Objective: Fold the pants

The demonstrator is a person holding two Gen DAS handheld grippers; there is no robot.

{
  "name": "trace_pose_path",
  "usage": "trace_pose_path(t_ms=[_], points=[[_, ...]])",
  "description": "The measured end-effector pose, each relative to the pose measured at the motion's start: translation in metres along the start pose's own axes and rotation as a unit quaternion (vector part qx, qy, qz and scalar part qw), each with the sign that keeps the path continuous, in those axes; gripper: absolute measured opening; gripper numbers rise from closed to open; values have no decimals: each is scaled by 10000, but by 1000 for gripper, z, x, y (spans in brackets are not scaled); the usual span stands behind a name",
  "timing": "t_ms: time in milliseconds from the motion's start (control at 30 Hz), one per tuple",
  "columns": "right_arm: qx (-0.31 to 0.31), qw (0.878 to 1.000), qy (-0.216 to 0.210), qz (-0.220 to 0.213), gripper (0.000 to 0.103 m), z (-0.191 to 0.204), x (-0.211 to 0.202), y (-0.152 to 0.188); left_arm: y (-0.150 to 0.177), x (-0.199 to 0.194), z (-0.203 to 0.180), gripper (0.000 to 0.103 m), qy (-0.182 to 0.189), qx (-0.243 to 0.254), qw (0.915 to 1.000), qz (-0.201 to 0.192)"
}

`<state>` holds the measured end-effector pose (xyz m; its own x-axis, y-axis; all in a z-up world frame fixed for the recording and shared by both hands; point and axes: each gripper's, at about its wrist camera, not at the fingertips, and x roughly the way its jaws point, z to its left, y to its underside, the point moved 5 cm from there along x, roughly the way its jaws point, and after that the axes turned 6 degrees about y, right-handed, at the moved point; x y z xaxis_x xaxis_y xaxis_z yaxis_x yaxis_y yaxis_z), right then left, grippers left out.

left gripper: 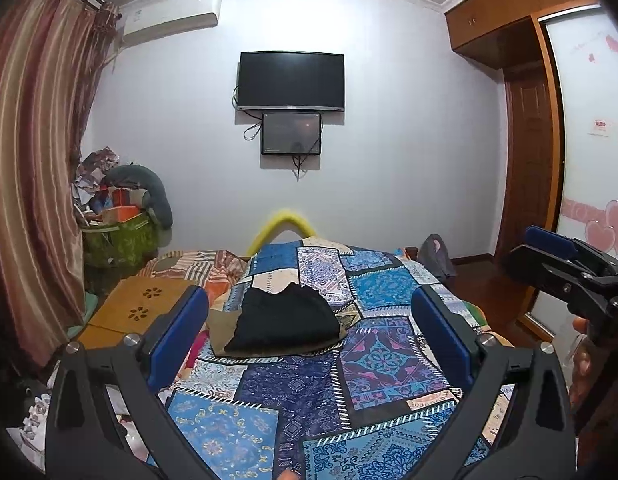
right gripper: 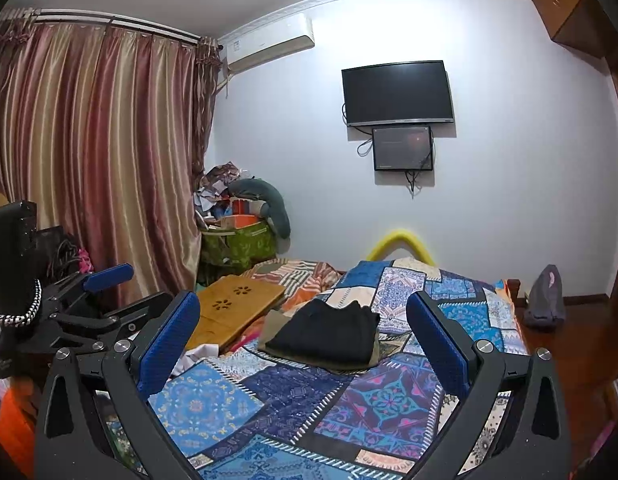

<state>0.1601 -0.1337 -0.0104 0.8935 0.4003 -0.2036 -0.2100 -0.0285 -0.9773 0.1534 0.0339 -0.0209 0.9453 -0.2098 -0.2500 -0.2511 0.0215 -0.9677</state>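
- We held the left gripper (left gripper: pixel 309 336) above the bed with its two blue fingers (left gripper: pixel 177 336) spread wide apart, and nothing was between them.
- We held the right gripper (right gripper: pixel 303 340) in the same way, released, with its blue fingers (right gripper: pixel 169 340) far from each other and with no cloth in them.
- In the left wrist view, the right gripper (left gripper: pixel 549 248) appeared at the right edge, and a part of a hand (left gripper: pixel 583 356) was seen under it.
- In the right wrist view, the left gripper (right gripper: pixel 105 280) appeared at the left edge, level with the other one.
- The black pants (left gripper: pixel 285 320) lay folded into a compact stack on the bed, ahead of both grippers and apart from them.
- Under the pants there was a folded brown cloth (left gripper: pixel 221 332), and its edges showed around the black stack.
- Both lay on the patchwork quilt (left gripper: pixel 293 392), which was blue with many patterns and covered the bed.
- To the left of the pants, a small wooden table (left gripper: pixel 137 308) with flower-shaped holes rested on the bed.
- On the far wall hung a dark television (left gripper: pixel 291 80) and a smaller screen (left gripper: pixel 291 134) just below it.
- An air conditioner (left gripper: pixel 169 20) was high on the wall, near the striped curtain (left gripper: pixel 33 160) on the left side.
- A green bag (left gripper: pixel 117 240) full of things stood in the corner.
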Motion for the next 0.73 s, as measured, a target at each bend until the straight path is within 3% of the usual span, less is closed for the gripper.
trace_pose_path(t_ms=[733], points=[[110,9999,-34,38,103,-1,3,3,0,0,-3,103,8,-94,9999,-37]])
